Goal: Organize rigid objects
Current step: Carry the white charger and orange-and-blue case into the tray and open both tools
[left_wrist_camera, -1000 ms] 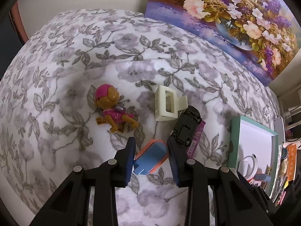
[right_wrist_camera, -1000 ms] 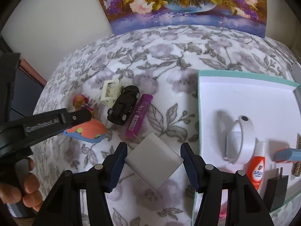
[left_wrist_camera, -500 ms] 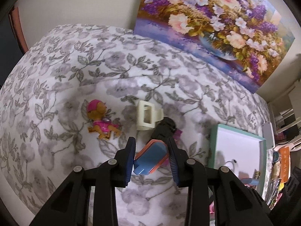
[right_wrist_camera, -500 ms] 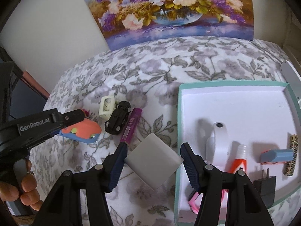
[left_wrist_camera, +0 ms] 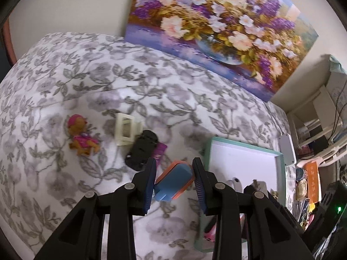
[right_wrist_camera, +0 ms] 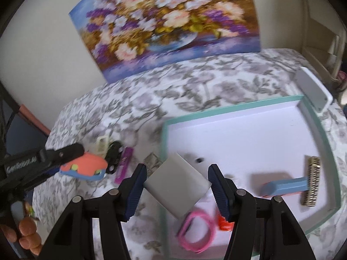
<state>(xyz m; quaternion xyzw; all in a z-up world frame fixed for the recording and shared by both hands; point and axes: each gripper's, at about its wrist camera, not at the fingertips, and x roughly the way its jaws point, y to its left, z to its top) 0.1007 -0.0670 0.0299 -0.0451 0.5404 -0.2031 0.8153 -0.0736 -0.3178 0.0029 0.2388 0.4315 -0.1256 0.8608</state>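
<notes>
Orange-and-blue toy [left_wrist_camera: 174,181] sits pinched between the blue pads of the left gripper [left_wrist_camera: 174,181], held up above the flowered bedspread [left_wrist_camera: 65,82], its long axis slanting from low-left to upper-right across the narrow gap. Grey block [right_wrist_camera: 177,185] is clamped corner-to-corner in the right gripper [right_wrist_camera: 176,184], whose fingers stand wider apart; it hangs tilted over the near-left rim of the teal-edged tray [right_wrist_camera: 236,106]. On the tray floor lie a blue brush [right_wrist_camera: 290,184] with its handle running left-right, and a pink band [right_wrist_camera: 196,231]. Back on the cover, a black toy car [left_wrist_camera: 142,149], cream clip [left_wrist_camera: 125,130] and pup figure [left_wrist_camera: 81,135] lie near one another.
</notes>
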